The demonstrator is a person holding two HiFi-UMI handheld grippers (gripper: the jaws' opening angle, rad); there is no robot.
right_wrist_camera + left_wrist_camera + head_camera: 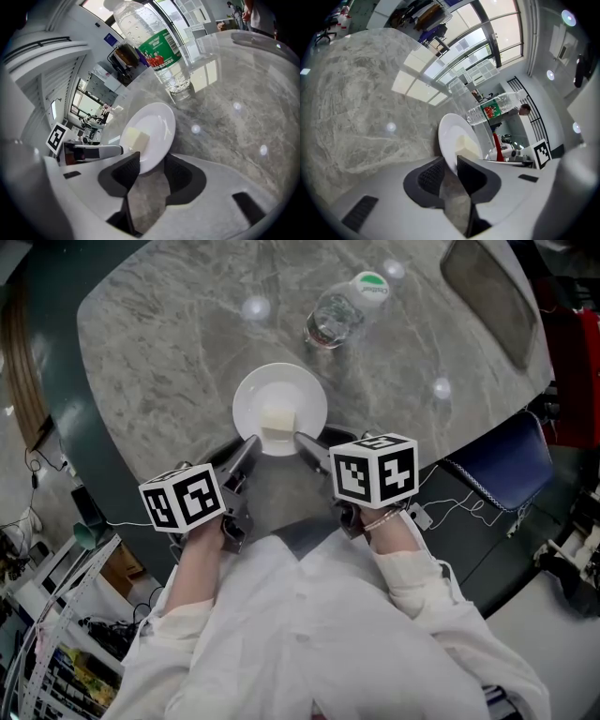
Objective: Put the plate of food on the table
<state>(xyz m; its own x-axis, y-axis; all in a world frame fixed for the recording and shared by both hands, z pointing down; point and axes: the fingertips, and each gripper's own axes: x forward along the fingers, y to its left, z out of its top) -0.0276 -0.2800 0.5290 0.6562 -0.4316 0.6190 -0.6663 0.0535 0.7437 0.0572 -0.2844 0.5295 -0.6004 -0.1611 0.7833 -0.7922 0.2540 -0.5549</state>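
- A white plate (255, 397) lies flat on the grey marbled counter (159, 334), close to the counter's near edge, just in front of the person.
- A pale, cream-coloured block of food (278, 420) sits on the near half of the plate.
- The left gripper (450, 161) reaches the plate's near-left rim. Its jaws are only slightly spread, one close on each side of the thin rim, with a narrow strip of counter showing between them behind the rim.
- The right gripper (152, 161) reaches the plate's near-right rim. Its jaws stand wide apart with the rim between them, and its pads do not press on the plate.
- A clear plastic water bottle (342, 310) with a green cap and a green and red label stands upright on the counter beyond the plate, on the far right side, apart from it.
- Behind the plate, towards the person, both forearms in white sleeves (281, 634) lead to the grippers, and each gripper carries its marker cube above the hand.
- From the right gripper view, the left gripper's jaws show on the far side of the plate, level with the food.
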